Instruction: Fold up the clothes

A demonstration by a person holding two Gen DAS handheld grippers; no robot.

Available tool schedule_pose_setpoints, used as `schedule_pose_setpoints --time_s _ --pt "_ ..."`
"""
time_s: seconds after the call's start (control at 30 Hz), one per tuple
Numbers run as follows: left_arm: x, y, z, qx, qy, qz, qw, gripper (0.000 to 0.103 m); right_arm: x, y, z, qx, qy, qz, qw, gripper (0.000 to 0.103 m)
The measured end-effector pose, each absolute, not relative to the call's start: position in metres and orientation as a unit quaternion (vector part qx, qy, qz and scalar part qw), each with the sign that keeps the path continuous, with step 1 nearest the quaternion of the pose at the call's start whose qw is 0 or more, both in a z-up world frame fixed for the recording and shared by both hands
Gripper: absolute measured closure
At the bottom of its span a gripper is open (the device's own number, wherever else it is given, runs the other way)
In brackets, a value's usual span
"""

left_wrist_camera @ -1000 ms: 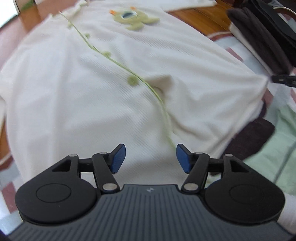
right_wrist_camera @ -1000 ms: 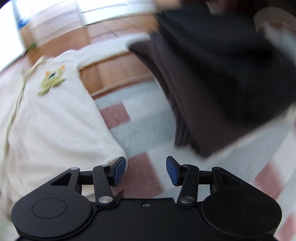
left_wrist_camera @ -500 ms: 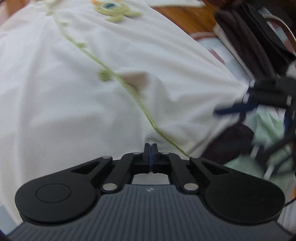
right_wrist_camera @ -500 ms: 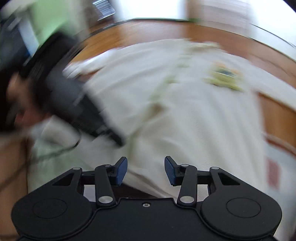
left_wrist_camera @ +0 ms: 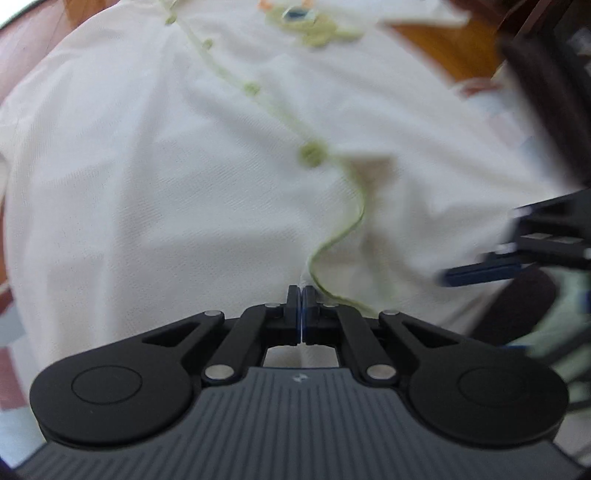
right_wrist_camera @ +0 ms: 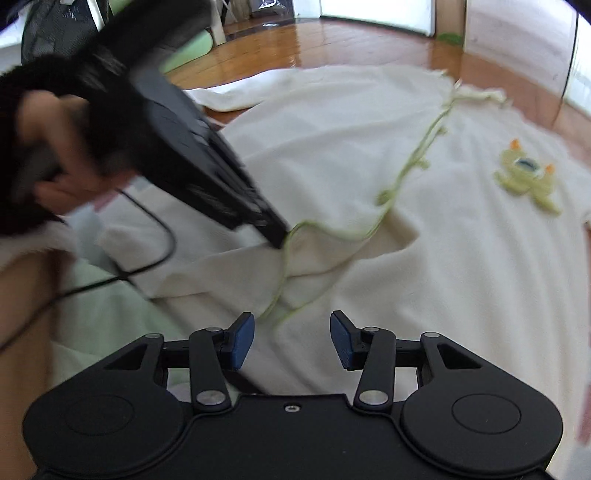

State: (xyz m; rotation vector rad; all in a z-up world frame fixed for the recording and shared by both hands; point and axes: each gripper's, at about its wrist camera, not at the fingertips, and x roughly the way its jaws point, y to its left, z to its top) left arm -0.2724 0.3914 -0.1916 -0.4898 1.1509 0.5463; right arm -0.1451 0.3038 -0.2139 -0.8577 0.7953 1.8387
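Note:
A cream knitted garment (left_wrist_camera: 184, 184) with a green trim line (left_wrist_camera: 354, 218) and a green creature patch (left_wrist_camera: 310, 26) lies spread out. My left gripper (left_wrist_camera: 300, 295) is shut on the garment's edge beside the trim. In the right wrist view, that left gripper (right_wrist_camera: 277, 240) pinches a raised fold of the cream garment (right_wrist_camera: 443, 277), held by a person's hand (right_wrist_camera: 55, 177). My right gripper (right_wrist_camera: 291, 336) hovers open just over the hem, with the trim ahead of its pads and nothing gripped. It shows blurred at the right of the left wrist view (left_wrist_camera: 480, 275).
Dark folded clothes (left_wrist_camera: 546, 110) lie to the right of the garment. A pale green cloth (right_wrist_camera: 110, 314) and a black cable (right_wrist_camera: 155, 258) lie near the hem. Wooden floor (right_wrist_camera: 332, 44) lies beyond, and a checked mat (left_wrist_camera: 11, 376) is underneath.
My left gripper shut on the garment's edge, and the fabric there has bunched up. My right gripper swung from the dark clothes over to the hem and rolled, staying open.

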Motion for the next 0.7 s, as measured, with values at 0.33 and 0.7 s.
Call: schedule_pose_setpoints --time_s 0.33,0.7 --pt "-0.303 0.406 -0.170 -0.275 0.484 0.281 0.782 0.101 -0.123 0.310 -0.214 -0.328 0.339 0.726 0.499 0.099" --pt "-0.252 0.364 -0.193 -0.182 0.536 0.195 0.801 0.055 -0.094 0.298 -0.218 -0.254 0.454 0.753 0.403 0.099"
